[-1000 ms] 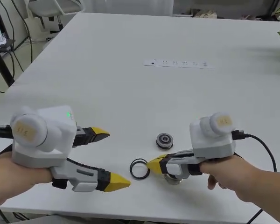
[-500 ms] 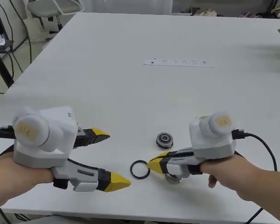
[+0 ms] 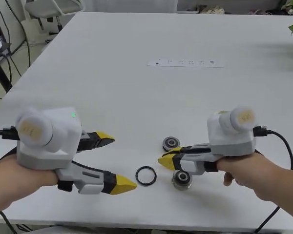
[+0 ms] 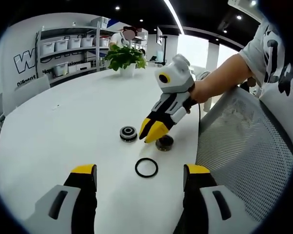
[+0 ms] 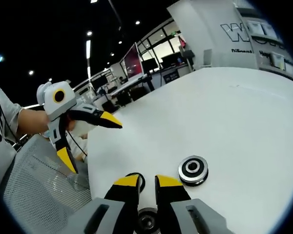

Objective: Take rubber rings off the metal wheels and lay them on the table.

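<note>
Rubber ring [image 3: 146, 175] on white table [image 3: 136, 73], metal wheel [image 3: 181, 178] at three o'clock; left gripper [image 3: 119, 162] spread, right gripper [image 3: 163, 161] pinched empty; wall lettering [image 4: 27, 61] illegible.

The counter [image 3: 136, 48] is lit brightly and evenly from above; only soft shadows are cast. In the gripper views, lines are bent toward the edges.

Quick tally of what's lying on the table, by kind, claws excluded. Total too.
Metal wheels: 2
Loose rubber rings: 1
Power strips: 1
Total: 4
</note>
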Demonstrator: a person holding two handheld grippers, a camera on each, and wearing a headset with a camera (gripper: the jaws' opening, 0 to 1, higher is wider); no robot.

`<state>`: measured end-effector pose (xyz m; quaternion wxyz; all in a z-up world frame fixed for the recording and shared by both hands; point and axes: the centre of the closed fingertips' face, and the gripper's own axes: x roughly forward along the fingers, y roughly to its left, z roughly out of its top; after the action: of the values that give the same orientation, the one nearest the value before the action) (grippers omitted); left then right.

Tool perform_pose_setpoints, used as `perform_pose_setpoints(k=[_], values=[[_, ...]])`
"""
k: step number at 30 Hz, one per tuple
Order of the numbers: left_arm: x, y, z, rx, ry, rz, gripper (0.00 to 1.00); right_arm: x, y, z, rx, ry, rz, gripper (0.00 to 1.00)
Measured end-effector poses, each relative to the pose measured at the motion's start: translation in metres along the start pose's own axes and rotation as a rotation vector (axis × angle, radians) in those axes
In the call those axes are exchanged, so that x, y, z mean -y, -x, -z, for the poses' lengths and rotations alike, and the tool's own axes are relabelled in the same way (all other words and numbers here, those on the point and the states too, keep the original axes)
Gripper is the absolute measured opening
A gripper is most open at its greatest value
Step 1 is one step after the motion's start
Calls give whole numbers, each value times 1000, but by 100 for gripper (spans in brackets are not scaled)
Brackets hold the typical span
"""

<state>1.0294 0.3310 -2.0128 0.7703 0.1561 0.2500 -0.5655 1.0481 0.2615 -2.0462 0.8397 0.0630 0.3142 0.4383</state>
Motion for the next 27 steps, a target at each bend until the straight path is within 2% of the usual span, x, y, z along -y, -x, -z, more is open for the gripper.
perform_pose_setpoints(k=[9,17,20,22,27], values=[[-11,-8,-7,3,24,11,68,18,13,-4,11,35,52,12],[-20,-17,-7,-11,33,17,66,36,23,-8,29,52,97,15],[-23,-21,-9,-8,42,17,65,44,26,-7,25,78,123,18],[-25,-24,-9,-20,24,14,65,51,28,-5,21,73,133,18],[-28,-31,-12,-19,26,20,63,59,30,0,12,76,153,19]])
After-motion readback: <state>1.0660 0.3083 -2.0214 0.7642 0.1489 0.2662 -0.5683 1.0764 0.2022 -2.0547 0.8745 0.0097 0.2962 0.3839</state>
